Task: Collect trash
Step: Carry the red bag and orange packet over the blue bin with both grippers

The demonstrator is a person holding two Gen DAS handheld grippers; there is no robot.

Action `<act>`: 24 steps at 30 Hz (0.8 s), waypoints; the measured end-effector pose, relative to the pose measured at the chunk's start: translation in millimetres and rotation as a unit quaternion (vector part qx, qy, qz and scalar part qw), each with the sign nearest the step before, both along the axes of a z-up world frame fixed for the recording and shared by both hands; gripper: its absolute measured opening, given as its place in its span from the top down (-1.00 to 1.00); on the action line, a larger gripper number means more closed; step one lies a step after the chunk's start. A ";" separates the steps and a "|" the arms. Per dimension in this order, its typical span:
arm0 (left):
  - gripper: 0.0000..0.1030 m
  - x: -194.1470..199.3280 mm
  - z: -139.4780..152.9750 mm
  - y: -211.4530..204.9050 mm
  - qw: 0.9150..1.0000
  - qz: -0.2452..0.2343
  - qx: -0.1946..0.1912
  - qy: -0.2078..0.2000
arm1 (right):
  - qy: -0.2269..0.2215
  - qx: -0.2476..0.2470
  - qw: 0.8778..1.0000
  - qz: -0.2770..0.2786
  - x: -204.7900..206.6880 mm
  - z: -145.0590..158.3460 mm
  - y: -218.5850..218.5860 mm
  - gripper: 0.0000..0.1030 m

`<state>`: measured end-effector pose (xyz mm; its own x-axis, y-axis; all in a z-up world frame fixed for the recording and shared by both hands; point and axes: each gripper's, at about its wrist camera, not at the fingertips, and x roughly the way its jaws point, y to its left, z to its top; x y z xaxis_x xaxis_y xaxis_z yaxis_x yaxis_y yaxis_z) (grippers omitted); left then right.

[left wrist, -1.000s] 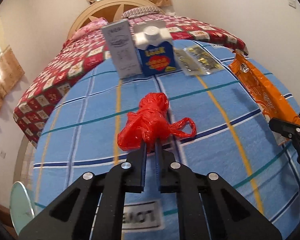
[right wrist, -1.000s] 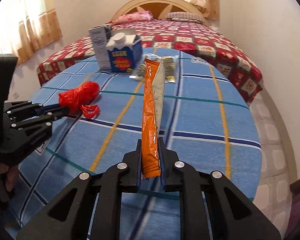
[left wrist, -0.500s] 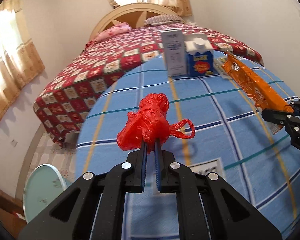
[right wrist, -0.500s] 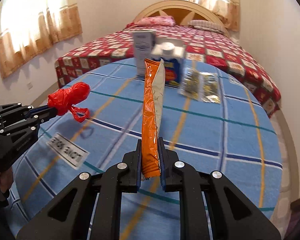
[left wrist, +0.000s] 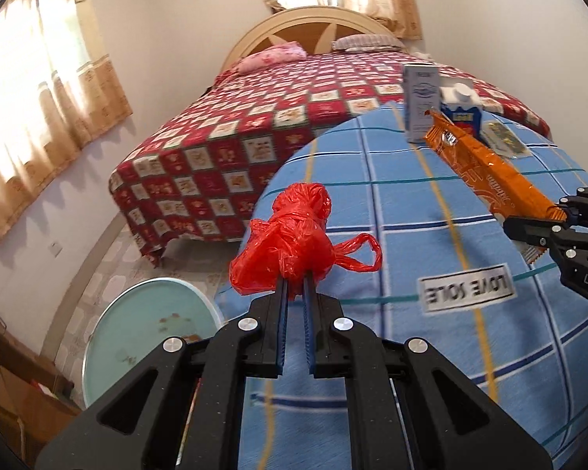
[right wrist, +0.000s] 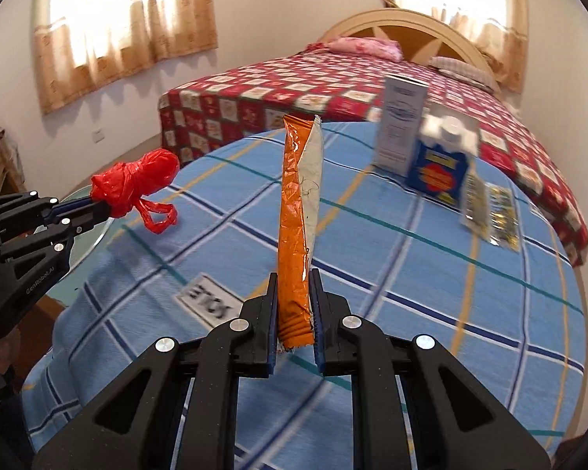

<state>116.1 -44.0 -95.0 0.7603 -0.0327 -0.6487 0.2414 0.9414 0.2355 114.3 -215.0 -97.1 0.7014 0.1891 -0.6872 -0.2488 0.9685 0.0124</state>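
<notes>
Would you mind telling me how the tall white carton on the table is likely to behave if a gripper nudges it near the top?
The white carton stands upright on a narrow base, so a high push would probably tip it rather than slide it. It rests on the soft blue tablecloth, which likely adds drag. The blue carton close beside it might get knocked too.

White walls [left wrist: 168, 39] all round, daylight glowing through tan curtains [right wrist: 129, 27]. A bed [left wrist: 278, 125] under a red patchwork quilt, its arched wooden headboard [left wrist: 313, 27] against the far window. In front, a table [right wrist: 431, 274] in blue plaid cloth; pale tiled floor [left wrist: 109, 258] below.
</notes>
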 end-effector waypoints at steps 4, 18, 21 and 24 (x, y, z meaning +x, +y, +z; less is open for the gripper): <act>0.86 -1.3 0.9 19.7 1.000 0.018 -0.001 -0.002 | 0.003 -0.004 1.000 0.019 4.5 -1.6 18.6 0.71; 0.86 -9.7 -4.2 80.5 0.997 0.077 0.006 0.000 | 0.006 -0.028 0.995 0.094 19.4 -4.1 82.5 0.71; 0.86 -11.6 -3.7 91.7 0.996 0.086 0.008 -0.001 | 0.007 -0.032 0.994 0.107 20.2 -5.4 94.3 0.71; 0.86 -13.1 -2.8 100.5 0.996 0.094 0.010 -0.002 | 0.007 -0.034 0.992 0.118 19.7 -4.8 103.8 0.71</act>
